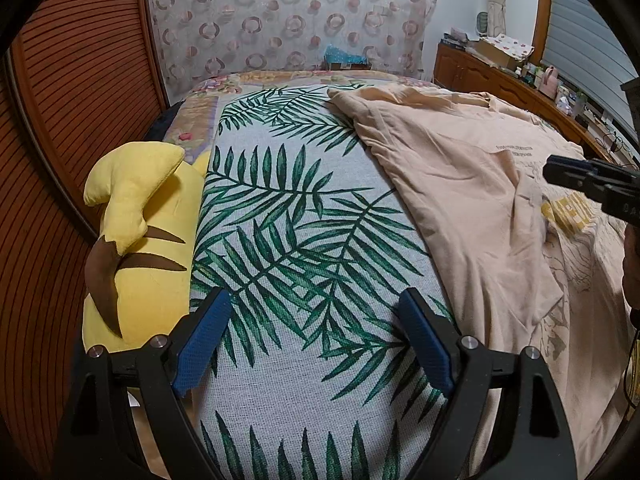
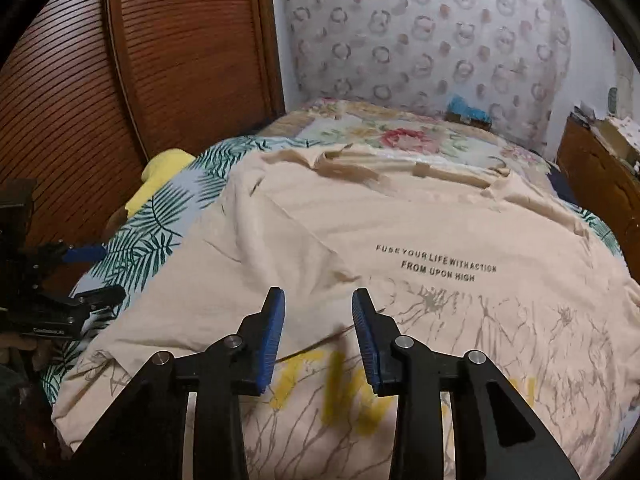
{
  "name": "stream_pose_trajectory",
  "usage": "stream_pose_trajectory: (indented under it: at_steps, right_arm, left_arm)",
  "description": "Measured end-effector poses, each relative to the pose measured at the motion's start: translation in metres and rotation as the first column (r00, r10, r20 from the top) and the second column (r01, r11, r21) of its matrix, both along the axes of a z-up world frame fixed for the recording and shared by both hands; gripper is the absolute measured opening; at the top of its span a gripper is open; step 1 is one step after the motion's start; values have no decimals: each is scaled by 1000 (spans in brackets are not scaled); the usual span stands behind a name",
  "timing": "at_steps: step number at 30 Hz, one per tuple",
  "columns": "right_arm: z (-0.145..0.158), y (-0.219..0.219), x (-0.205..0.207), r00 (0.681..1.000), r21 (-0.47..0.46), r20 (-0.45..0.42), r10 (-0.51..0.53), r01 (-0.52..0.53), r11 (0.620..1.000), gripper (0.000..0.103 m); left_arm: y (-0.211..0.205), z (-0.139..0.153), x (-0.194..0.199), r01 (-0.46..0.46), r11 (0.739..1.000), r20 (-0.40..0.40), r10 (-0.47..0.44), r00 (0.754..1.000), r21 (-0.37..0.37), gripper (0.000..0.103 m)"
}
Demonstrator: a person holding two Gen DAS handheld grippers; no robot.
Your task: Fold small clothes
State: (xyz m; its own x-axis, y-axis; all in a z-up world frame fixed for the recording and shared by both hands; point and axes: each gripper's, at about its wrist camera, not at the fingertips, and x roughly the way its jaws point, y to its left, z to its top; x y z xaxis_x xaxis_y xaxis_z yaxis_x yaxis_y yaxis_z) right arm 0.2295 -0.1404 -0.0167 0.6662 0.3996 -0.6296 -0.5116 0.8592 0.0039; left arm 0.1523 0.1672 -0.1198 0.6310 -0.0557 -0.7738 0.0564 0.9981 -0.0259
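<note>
Both grippers, left gripper [image 1: 316, 336] and right gripper [image 2: 318, 336], hang agape, seemingly above the T-shirt [image 2: 400, 240].

One T-shirt [image 2: 400, 240], one leaf-print cover [image 1: 304, 240], one yellow plush toy [image 1: 136, 240], and two grippers: left [image 1: 316, 332], right [image 2: 319, 332].

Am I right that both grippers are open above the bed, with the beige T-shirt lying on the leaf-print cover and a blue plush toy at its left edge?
Not quite: the plush toy is yellow, not blue, as the left wrist view shows. The rest stands: left gripper and right gripper are open, and the beige T-shirt lies on the leaf-print cover.
</note>
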Motion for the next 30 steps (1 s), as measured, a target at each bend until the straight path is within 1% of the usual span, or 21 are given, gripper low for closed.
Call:
stream_pose_trajectory:
  at_steps: [2, 4, 7, 11, 13, 16, 19, 20, 21, 22, 23, 26, 30]
  right_arm:
    - [1, -1, -4, 1000, 10, -4, 25, -25, 1000, 37]
    - [0, -2, -12, 996, 37, -30, 79, -78, 996, 37]
    - [-7, 2, -36, 979, 38, -61, 195, -193, 980, 37]
    - [-19, 14, -68, 951, 41, -75, 301, -298, 954, 37]
    - [-25, 23, -77, 938, 30, -83, 337, -336, 942, 37]
    - [-37, 37, -80, 933, -10, -85, 349, -351, 936, 37]
    - [-44, 50, -77, 941, -66, -62, 332, -336, 940, 36]
    - [-45, 56, -75, 944, -89, -46, 325, -328, 940, 28]
    - [-47, 58, -74, 946, -101, -52, 321, -324, 940, 18]
    - [-46, 59, -76, 947, -115, -50, 317, -321, 940, 12]
    - [-46, 61, -78, 947, -134, -39, 319, -322, 937, 8]
    - [-40, 62, -86, 942, -166, -21, 336, -335, 928, 7]
    - [-17, 49, -97, 941, -168, -1, 338, -333, 928, 7]
  left_arm:
    - [0, 0, 0, 0, 1000, 0, 0, 1000, 0, 86]
    - [0, 0, 0, 0, 1000, 0, 0, 1000, 0, 86]
    - [0, 0, 0, 0, 1000, 1, 0, 1000, 0, 86]
    - [0, 0, 0, 0, 1000, 1, 0, 1000, 0, 86]
    - [0, 0, 0, 0, 1000, 1, 0, 1000, 0, 86]
    - [0, 0, 0, -1, 1000, 1, 1, 1000, 0, 86]
    - [0, -1, 0, -1, 1000, 1, 1, 1000, 0, 86]
    - [0, -1, 0, -1, 1000, 1, 1, 1000, 0, 86]
    - [0, -1, 0, -1, 1000, 1, 1, 1000, 0, 86]
    - [-1, -1, 0, -1, 1000, 2, 1, 1000, 0, 86]
    - [0, -1, 0, -1, 1000, 2, 1, 1000, 0, 86]
    - [0, -1, 0, -1, 1000, 2, 1, 1000, 1, 86]
    - [0, -1, 0, -1, 1000, 2, 1, 1000, 1, 86]
